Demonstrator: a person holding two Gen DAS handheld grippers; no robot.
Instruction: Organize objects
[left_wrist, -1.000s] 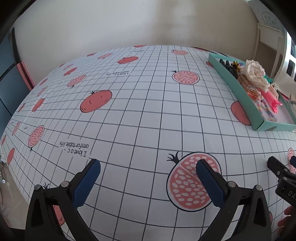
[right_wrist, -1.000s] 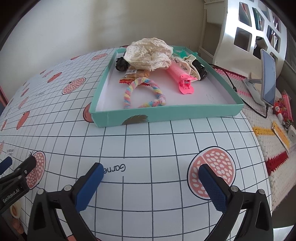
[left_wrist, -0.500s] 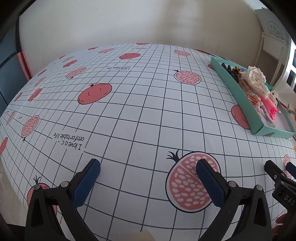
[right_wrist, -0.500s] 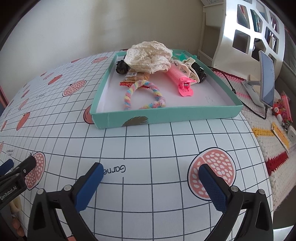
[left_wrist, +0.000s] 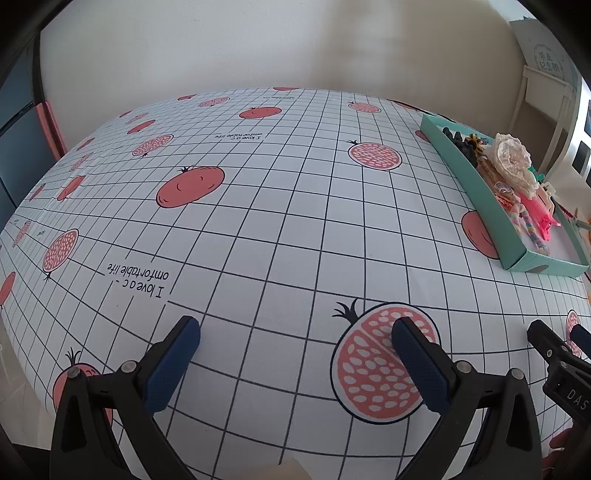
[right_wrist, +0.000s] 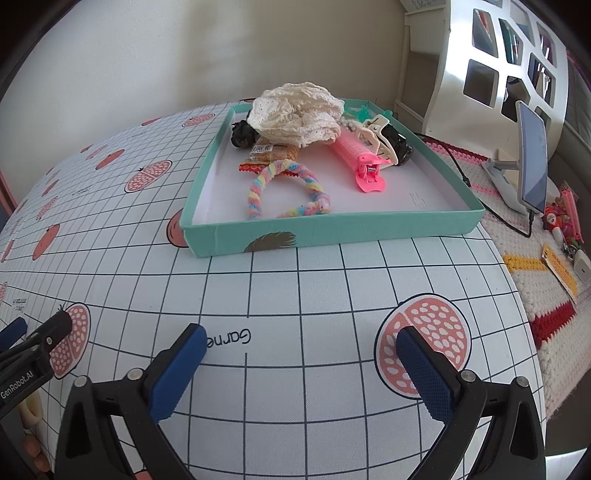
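Both wrist views look low across the table (left_wrist: 295, 229), sharing the teal tray (right_wrist: 332, 229).

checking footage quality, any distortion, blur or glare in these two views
Left wrist view: strong fisheye bulge bends the tablecloth grid, dark vignette at the corners, sharp focus, even soft light. Right wrist view: same barrel warp, the teal tray is crisp, and bright glare washes out the white shelf at upper right.

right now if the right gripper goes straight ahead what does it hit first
Probably the near wall of the teal tray. The right gripper is open and empty over bare tablecloth, with nothing between; its height over the tablecloth is unclear, so it might clear the wall.
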